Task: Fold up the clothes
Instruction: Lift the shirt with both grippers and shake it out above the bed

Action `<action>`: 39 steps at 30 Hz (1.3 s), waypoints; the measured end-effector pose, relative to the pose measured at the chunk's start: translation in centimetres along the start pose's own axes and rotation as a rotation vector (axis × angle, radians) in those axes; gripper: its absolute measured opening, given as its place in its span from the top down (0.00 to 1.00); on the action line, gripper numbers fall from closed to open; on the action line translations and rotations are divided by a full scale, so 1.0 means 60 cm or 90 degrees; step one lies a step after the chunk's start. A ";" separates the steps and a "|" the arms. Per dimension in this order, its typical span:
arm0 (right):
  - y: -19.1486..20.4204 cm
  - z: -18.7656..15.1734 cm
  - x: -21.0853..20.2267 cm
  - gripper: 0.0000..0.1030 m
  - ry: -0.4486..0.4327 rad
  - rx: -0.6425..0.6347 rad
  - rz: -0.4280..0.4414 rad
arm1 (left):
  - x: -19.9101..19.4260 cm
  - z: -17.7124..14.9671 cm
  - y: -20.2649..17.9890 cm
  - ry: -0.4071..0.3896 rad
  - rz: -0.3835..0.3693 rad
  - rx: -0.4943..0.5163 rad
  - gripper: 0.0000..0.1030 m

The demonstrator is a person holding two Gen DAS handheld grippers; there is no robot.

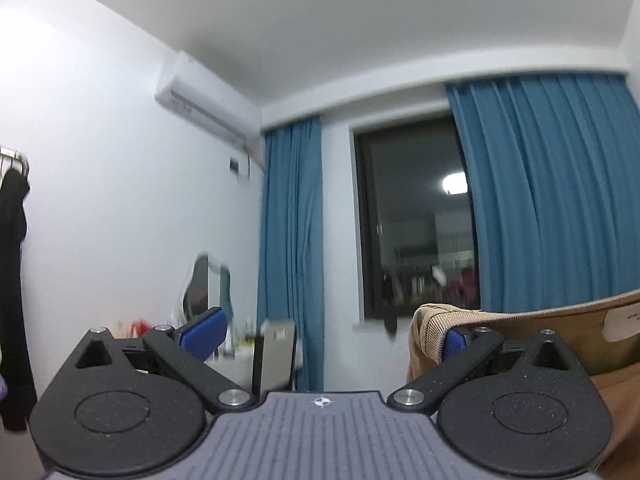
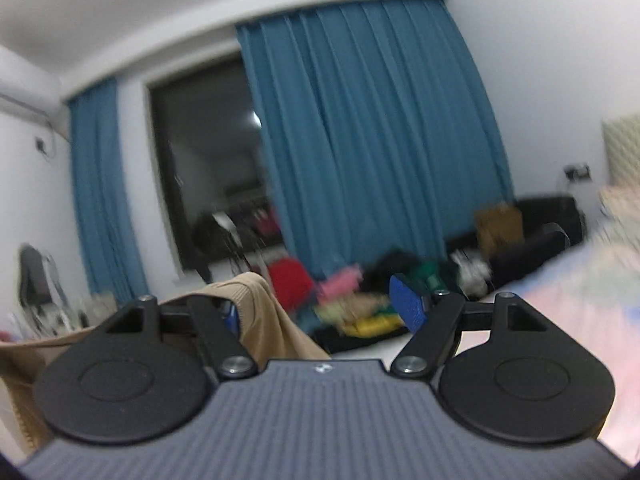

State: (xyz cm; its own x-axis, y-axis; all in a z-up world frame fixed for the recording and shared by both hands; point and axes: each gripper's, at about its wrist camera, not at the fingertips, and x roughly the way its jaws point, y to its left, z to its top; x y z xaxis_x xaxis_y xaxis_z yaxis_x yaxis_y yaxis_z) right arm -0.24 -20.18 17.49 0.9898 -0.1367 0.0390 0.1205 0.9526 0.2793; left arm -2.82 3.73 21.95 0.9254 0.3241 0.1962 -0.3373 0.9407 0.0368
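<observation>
My left tool (image 1: pixel 328 336) stands wide, both blue pads apart; the tan garment (image 1: pixel 520 332) drapes over its right pad (image 1: pixel 452 346) and hangs down that side, with nothing pinched between the pads. A white label (image 1: pixel 624 320) shows on the cloth near the right edge of that view. My right tool (image 2: pixel 320 312) is wide as well; no cloth lies across the gap, and the same garment (image 2: pixel 264 320) lies over its left finger and covers that pad, while the right pad (image 2: pixel 408 308) is bare. The cloth trails off to the lower left of that view. Both tools point roughly level toward the blue curtains (image 1: pixel 552 200) and the dark window (image 1: pixel 416 216). An air conditioner (image 1: pixel 200 100) sits high on the left wall, and a dark coat (image 1: pixel 14 280) hangs at the far left. In the right view a blurred heap of coloured clothes (image 2: pixel 360 300) lies below the curtains, perhaps on the floor, beside a black sofa (image 2: pixel 536 236); the bed (image 2: pixel 580 280) with pale pink cover fills the right edge
</observation>
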 end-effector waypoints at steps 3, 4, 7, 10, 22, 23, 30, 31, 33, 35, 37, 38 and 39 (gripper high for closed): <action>0.023 0.109 -0.035 0.29 -0.042 -0.011 0.032 | 0.006 0.125 0.031 -0.036 -0.012 -0.027 0.00; 0.032 0.143 -0.048 0.29 -0.056 -0.020 0.039 | 0.009 0.162 0.039 -0.043 -0.019 -0.035 0.00; 0.056 0.231 -0.078 0.28 -0.089 -0.038 0.054 | 0.018 0.263 0.061 -0.056 -0.037 -0.044 0.00; 0.076 0.311 -0.100 0.28 -0.113 -0.052 0.065 | 0.023 0.343 0.073 -0.073 -0.050 -0.041 0.00; 0.111 0.285 0.074 0.27 -0.013 -0.118 -0.005 | 0.229 0.274 0.012 0.068 -0.099 -0.015 0.00; 0.113 0.263 0.105 0.27 0.001 -0.128 -0.012 | 0.255 0.245 -0.002 0.080 -0.100 -0.009 0.00; 0.100 0.064 0.369 0.28 0.092 -0.172 -0.060 | 0.463 -0.021 -0.124 0.165 -0.113 0.022 0.00; 0.093 0.028 0.411 0.28 0.105 -0.173 -0.067 | 0.495 -0.067 -0.145 0.178 -0.117 0.025 0.00; 0.070 -0.056 0.499 0.28 0.144 -0.173 -0.079 | 0.561 -0.171 -0.194 0.212 -0.127 0.039 0.00; 0.049 -0.140 0.585 0.29 0.191 -0.179 -0.091 | 0.624 -0.275 -0.242 0.257 -0.142 0.064 0.00; 0.023 -0.226 0.663 0.29 0.244 -0.188 -0.103 | 0.678 -0.381 -0.289 0.305 -0.162 0.100 0.00; 0.009 -0.273 0.700 0.29 0.276 -0.196 -0.110 | 0.700 -0.431 -0.310 0.329 -0.174 0.120 0.00; -0.003 -0.317 0.734 0.29 0.312 -0.205 -0.116 | 0.721 -0.478 -0.331 0.359 -0.185 0.141 0.00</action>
State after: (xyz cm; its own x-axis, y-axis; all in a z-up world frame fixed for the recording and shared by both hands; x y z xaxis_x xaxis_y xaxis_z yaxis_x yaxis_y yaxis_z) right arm 44.76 -21.18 0.93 0.8612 -0.2368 -0.4497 0.2316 0.9705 -0.0675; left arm 48.84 1.97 1.59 0.9121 0.1203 -0.3919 -0.0329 0.9744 0.2224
